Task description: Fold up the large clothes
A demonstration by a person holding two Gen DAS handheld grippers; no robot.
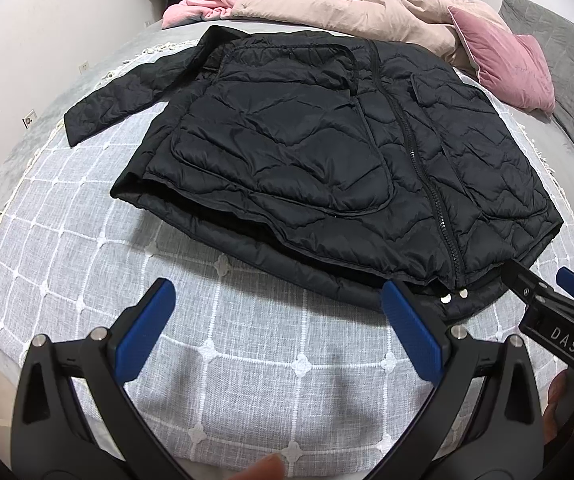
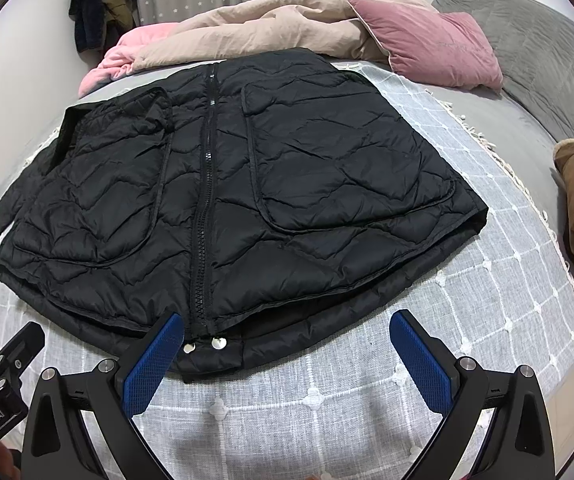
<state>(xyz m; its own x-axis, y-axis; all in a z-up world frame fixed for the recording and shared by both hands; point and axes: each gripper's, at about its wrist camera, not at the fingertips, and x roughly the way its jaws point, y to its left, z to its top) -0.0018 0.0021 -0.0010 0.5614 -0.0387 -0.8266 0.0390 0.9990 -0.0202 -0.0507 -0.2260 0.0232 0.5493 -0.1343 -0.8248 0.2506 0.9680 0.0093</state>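
Both tongs gape wide and hold nothing: the left tongs (image 1: 279, 320) hover over the checked blanket (image 1: 99, 240) near the bed's near edge, the right tongs (image 2: 287, 352) just over the hem snaps (image 2: 203, 345). Beyond them the black quilted jacket (image 2: 247, 184) lies flat mid-bed, zipped, one sleeve (image 1: 119, 96) flung out leftward. Folding looks about to start; next, I'd guess, grip the hem or that sleeve and bring it inward.

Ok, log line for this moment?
left gripper open | right gripper open, near hem | black quilted jacket flat on bed, zipped, unheld
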